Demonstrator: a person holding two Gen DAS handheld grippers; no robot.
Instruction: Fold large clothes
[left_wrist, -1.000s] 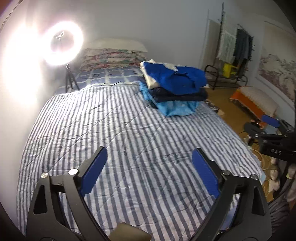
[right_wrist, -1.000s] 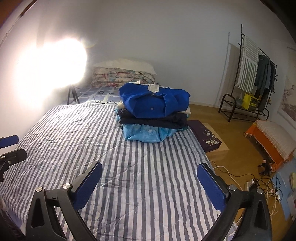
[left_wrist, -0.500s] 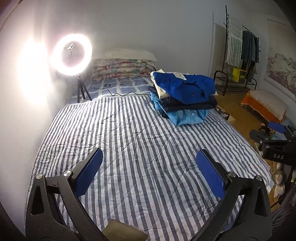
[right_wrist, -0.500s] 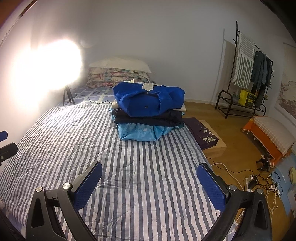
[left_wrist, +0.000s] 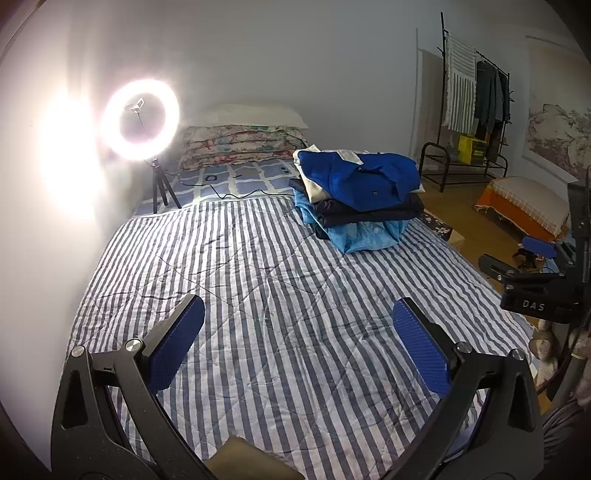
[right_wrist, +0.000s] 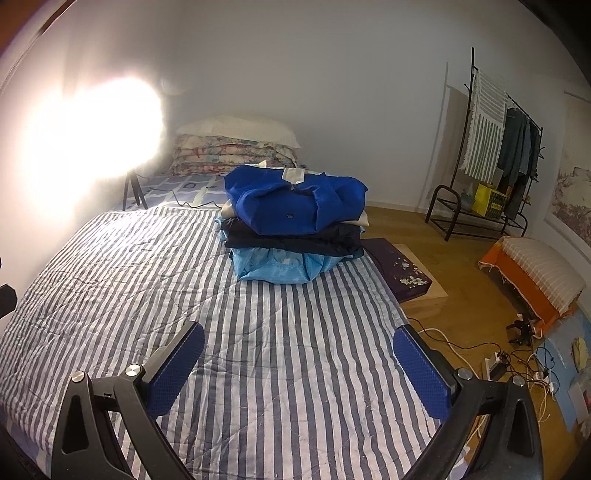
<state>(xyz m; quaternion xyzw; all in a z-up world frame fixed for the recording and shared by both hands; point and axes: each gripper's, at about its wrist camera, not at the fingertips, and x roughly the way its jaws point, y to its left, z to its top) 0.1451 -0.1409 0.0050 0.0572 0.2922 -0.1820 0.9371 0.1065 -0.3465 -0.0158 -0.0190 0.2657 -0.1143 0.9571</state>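
A stack of folded clothes (left_wrist: 360, 201) (right_wrist: 295, 225) lies on the far right part of the striped bed (left_wrist: 258, 295) (right_wrist: 129, 266): a bright blue garment on top, a cream one, a dark navy one and a light blue one at the bottom. My left gripper (left_wrist: 297, 338) hovers open over the near part of the bed with nothing between its blue pads. My right gripper (right_wrist: 297, 363) is open too, above the bed's near right side, and shows as a black body (left_wrist: 532, 291) at the right edge of the left wrist view.
A lit ring light on a tripod (left_wrist: 140, 120) stands at the bed's far left by the wall. Pillows (left_wrist: 243, 142) are piled at the head. Right of the bed: a dark cushion (right_wrist: 400, 271), a clothes rack (right_wrist: 495, 155), an orange bench (right_wrist: 532, 277), cables (right_wrist: 517, 362) on the wood floor.
Both grippers have pulled back and risen a little, so the clothes stack and ring light sit further right and lower in view. Both stay open and empty.
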